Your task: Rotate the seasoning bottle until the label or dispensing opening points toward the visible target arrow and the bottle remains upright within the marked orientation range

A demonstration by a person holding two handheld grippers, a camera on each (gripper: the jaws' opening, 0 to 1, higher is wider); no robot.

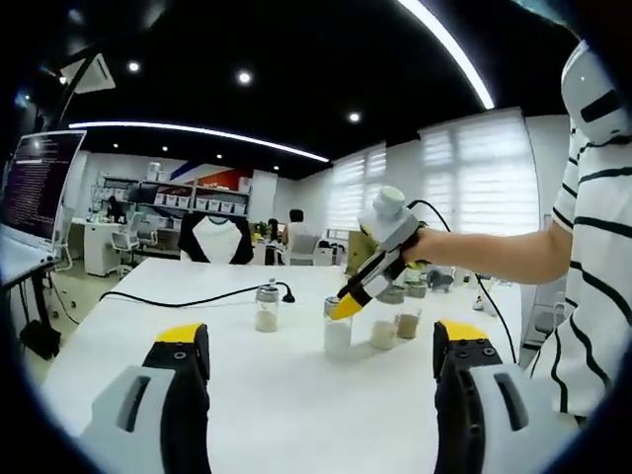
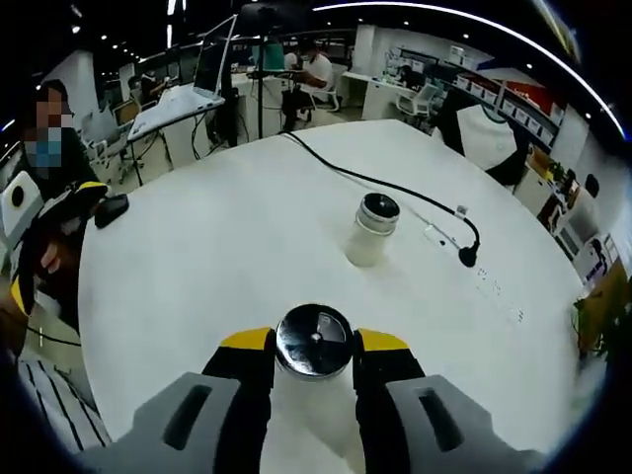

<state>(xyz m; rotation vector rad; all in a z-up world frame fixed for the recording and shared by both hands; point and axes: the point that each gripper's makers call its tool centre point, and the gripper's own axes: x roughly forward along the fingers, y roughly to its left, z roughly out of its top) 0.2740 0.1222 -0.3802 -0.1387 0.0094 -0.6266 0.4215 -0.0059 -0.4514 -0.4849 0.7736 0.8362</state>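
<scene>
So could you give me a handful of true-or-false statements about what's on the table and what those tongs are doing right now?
1. The right tongs grip a seasoning bottle at its silver cap. True.
2. That bottle lies on its side. False: it stands upright on the white table.
3. The left tongs hold a bottle too. False: they are open, with only table between them.
4. A black cable runs across the table. True.
5. The second bottle touches the gripped one. False: it stands apart, farther along the table.
</scene>
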